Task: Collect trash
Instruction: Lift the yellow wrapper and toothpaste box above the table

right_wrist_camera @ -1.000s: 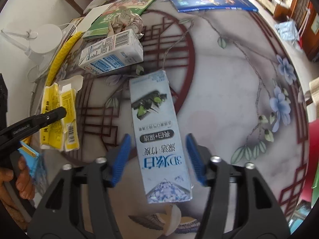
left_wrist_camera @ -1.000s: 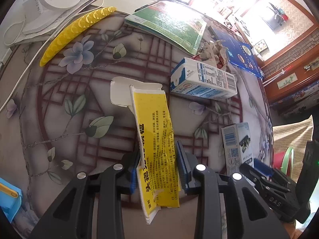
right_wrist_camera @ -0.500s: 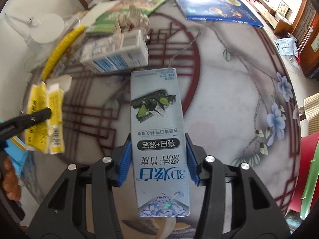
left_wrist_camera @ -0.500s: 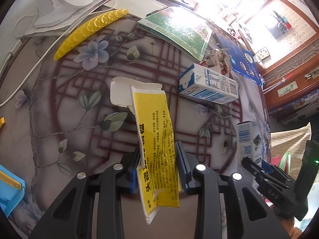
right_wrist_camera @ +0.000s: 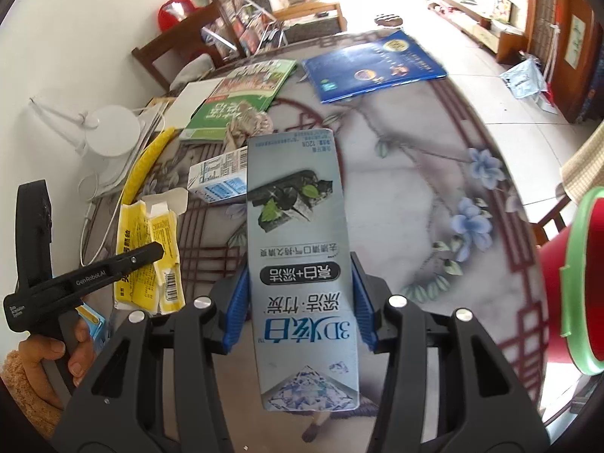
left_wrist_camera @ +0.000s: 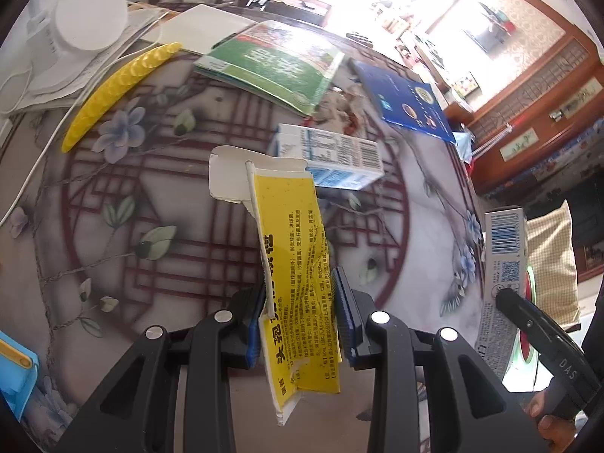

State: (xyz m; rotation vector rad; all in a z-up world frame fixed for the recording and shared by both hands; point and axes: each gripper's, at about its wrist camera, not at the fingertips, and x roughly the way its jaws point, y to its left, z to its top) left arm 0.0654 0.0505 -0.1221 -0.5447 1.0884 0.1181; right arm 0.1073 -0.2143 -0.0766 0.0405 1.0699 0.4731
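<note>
My left gripper [left_wrist_camera: 298, 317] is shut on a torn, flattened yellow carton [left_wrist_camera: 292, 249] and holds it above the patterned table [left_wrist_camera: 151, 196]. My right gripper [right_wrist_camera: 300, 302] is shut on a silver-blue toothpaste box [right_wrist_camera: 296, 226], lifted off the table. That box also shows at the right edge of the left wrist view [left_wrist_camera: 504, 268]; the yellow carton shows in the right wrist view [right_wrist_camera: 147, 249]. A blue-and-white milk carton [left_wrist_camera: 332, 158] lies on its side mid-table, with crumpled paper [right_wrist_camera: 247, 122] behind it. A red bin with a green rim [right_wrist_camera: 577, 283] stands to the right, off the table.
A green book [left_wrist_camera: 271, 64], a blue book [left_wrist_camera: 404, 102], a yellow curved strip [left_wrist_camera: 113, 90], a white lamp base [left_wrist_camera: 83, 26] with papers and a cord lie at the table's far side. A blue object [left_wrist_camera: 15, 373] sits at the near left edge.
Both grippers have lifted with their loads. The right one closed on the toothpaste box, raised it off the table and swung right, bringing the red bin into view.
</note>
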